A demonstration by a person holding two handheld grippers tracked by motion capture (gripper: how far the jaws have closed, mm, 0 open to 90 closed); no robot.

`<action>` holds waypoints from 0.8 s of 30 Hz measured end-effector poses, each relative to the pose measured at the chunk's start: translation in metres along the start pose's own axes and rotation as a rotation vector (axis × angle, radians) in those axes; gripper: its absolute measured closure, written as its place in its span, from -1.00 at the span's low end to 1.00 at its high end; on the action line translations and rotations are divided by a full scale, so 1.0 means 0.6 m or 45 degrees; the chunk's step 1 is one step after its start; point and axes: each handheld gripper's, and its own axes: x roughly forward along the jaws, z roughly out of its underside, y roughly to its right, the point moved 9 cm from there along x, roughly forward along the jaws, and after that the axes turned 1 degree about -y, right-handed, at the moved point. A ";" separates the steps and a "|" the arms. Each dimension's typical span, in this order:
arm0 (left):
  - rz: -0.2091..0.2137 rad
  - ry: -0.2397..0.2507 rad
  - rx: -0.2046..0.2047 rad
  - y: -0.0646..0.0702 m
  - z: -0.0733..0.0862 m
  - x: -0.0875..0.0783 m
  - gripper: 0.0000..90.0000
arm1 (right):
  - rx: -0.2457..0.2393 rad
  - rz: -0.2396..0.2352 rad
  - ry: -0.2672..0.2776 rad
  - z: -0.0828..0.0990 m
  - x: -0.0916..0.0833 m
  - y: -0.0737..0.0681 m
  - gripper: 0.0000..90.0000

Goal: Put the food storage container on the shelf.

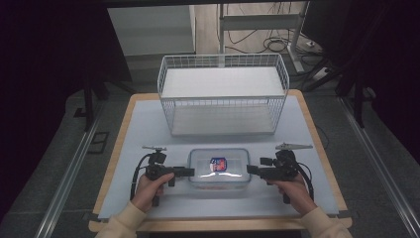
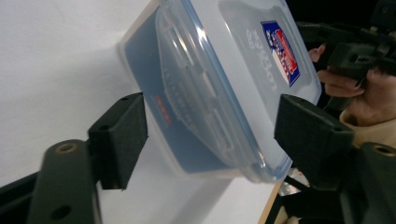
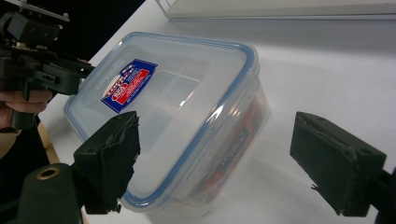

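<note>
A clear plastic box (image 1: 218, 171) with a blue-rimmed lid and a red and blue sticker lies flat near the table's front edge. My left gripper (image 1: 190, 172) points at its left end and is open. In the left gripper view the box's end (image 2: 219, 79) sits between the wide-apart pads (image 2: 119, 140) without being pressed. My right gripper (image 1: 250, 170) faces the box's right end, also open. In the right gripper view the box (image 3: 177, 102) lies ahead, one corner between the spread jaws, with the left pad (image 3: 109, 158) over its rim.
A white wire basket (image 1: 223, 94) stands at the back of the table behind the box. A pale mat (image 1: 148, 124) covers the wooden tabletop. Dark floor and metal rails run along both sides, and cables lie beyond the basket.
</note>
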 end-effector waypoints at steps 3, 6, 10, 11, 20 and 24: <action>0.014 -0.006 -0.007 0.002 -0.003 0.009 -0.38 | -0.014 0.009 0.004 0.001 -0.005 0.002 -0.65; 0.034 -0.022 -0.003 0.007 -0.003 0.018 -0.38 | -0.014 0.012 0.008 0.001 -0.009 0.004 -0.65; 0.034 -0.014 -0.013 0.009 -0.003 0.017 -0.33 | -0.006 0.020 0.013 0.000 -0.011 0.010 -0.65; 0.044 -0.009 -0.027 0.008 -0.003 0.016 -0.32 | -0.007 0.020 0.014 0.001 -0.012 0.010 -0.65; 0.068 0.007 -0.060 0.006 -0.003 0.014 -0.24 | 0.007 0.010 -0.005 0.003 -0.004 0.008 -0.63; 0.069 0.007 -0.061 0.006 -0.004 0.014 -0.23 | 0.054 -0.015 -0.032 0.004 0.009 0.010 -0.63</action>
